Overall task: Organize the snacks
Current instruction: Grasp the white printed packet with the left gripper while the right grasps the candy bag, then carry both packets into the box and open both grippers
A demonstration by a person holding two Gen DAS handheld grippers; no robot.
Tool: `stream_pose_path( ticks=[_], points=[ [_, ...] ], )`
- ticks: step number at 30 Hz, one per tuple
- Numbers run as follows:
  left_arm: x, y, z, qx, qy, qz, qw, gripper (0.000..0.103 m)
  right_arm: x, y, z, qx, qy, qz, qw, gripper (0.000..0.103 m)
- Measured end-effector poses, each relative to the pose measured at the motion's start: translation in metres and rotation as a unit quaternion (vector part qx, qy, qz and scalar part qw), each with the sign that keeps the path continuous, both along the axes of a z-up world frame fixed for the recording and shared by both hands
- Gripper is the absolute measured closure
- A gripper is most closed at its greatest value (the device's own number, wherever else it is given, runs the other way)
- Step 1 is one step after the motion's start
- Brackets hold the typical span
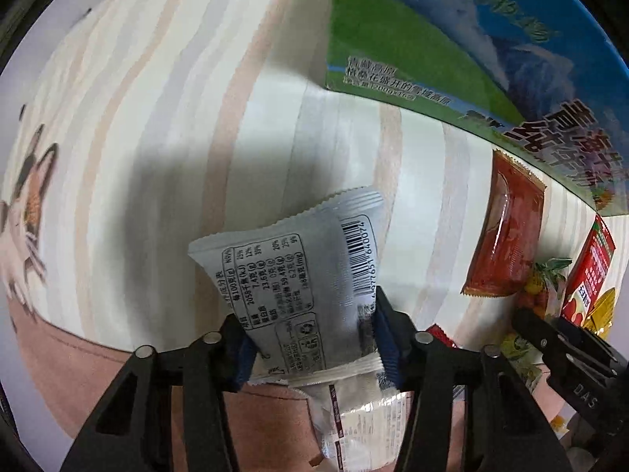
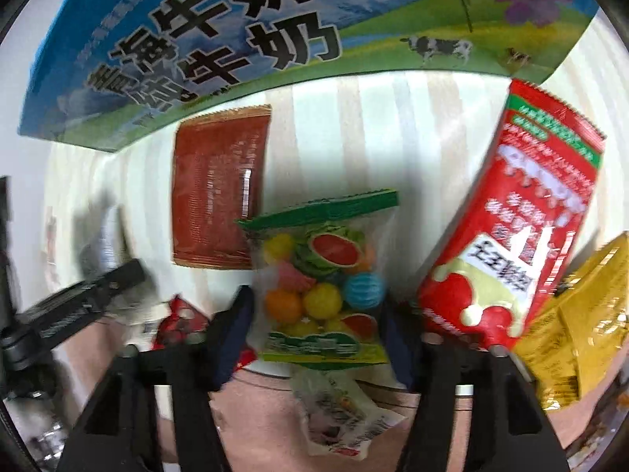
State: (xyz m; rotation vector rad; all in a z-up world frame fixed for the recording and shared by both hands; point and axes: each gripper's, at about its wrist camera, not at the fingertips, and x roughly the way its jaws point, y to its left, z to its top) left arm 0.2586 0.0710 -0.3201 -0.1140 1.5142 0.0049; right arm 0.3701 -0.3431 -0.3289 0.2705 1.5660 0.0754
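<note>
Left wrist view showed the left gripper (image 1: 310, 338) clamped on a grey-white snack packet (image 1: 298, 275), its blue pads pinching both side edges while the packet hung printed-side up over the striped cloth (image 1: 157, 118). Right wrist view showed the right gripper (image 2: 318, 326) closed on a fruit candy bag (image 2: 322, 275), pads pressing its sides. Counted on the cloth: one dark red sachet (image 2: 220, 192), one red milk-candy pouch (image 2: 523, 236), one yellow bag (image 2: 582, 334), one milk carton box (image 2: 236, 39) behind them.

Sweets bag (image 2: 322, 279) lies between flat sachet (image 2: 220, 188) and upright pouch (image 2: 519, 228).
</note>
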Motion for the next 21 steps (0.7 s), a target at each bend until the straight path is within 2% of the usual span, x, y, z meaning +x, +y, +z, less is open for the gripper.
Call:
stream_pose_path(
  ticks=[6, 8, 13, 17, 19, 21],
  points=[
    [-0.024, 0.006, 0.037, 0.007, -0.032, -0.010, 0.9994, 0.059, -0.026, -0.010, 0.026, 0.041, -0.015, -0.022, 0.999, 0.050],
    [-0.031, 0.007, 0.054, -0.001, -0.044, -0.007, 0.9990, 0.059, -0.032, -0.016, 0.042, 0.063, -0.026, -0.031, 0.997, 0.050],
    [-0.036, 0.004, 0.115, -0.027, -0.091, -0.008, 0.9954, 0.059, -0.037, -0.032, 0.100, 0.107, -0.068, -0.039, 0.991, 0.050],
    [-0.007, -0.012, 0.175, -0.056, -0.125, -0.042, 0.9897, 0.059, -0.018, -0.045, 0.151, 0.125, -0.110, -0.036, 0.985, 0.050],
    [0.018, -0.025, 0.190, -0.067, -0.134, -0.057, 0.9871, 0.059, 0.000, -0.050, 0.180, 0.123, -0.135, -0.031, 0.983, 0.050],
    [0.050, -0.039, 0.204, -0.057, -0.138, -0.080, 0.9855, 0.058, 0.024, -0.059, 0.199, 0.105, -0.150, -0.025, 0.983, 0.050]
  ],
)
